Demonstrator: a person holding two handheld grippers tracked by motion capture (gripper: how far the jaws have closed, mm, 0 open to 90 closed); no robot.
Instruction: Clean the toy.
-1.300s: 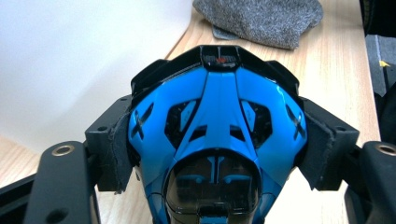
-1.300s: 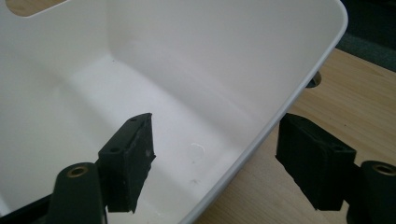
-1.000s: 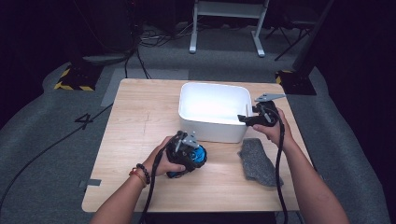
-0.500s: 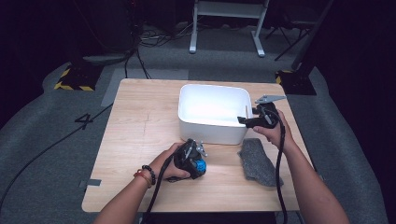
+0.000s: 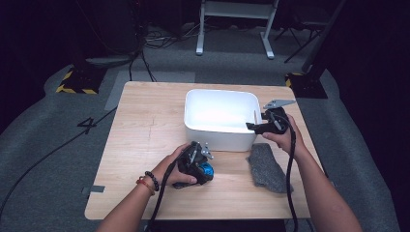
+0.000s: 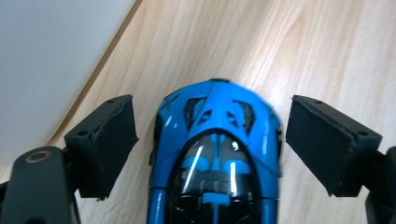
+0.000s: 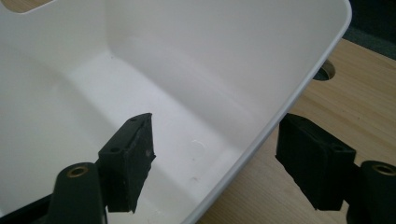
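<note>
A blue toy car [image 6: 217,140] with a dark glass roof lies on the wooden table between the jaws of my left gripper [image 6: 212,107]. Those jaws have just been opening, and bare wood shows on both sides between the pads and the car. In the high view this gripper [image 5: 196,162] sits just in front of the white bin [image 5: 217,137], with the car [image 5: 207,170] at its tip. My right gripper [image 5: 250,126] stands open astride the bin's right wall [image 7: 187,56]. One of its jaws is inside the bin and the other outside over the table [image 7: 217,122].
A grey cloth [image 5: 266,166] lies on the table [image 5: 145,125] in front of the bin's right corner, under my right forearm. A round hole [image 7: 329,70] in the tabletop shows beside the bin. Cables trail from both grippers toward the near edge.
My left gripper has shifted a little toward the near edge and tipped down onto the table with the blue car. The right gripper has stayed at the bin's wall.
</note>
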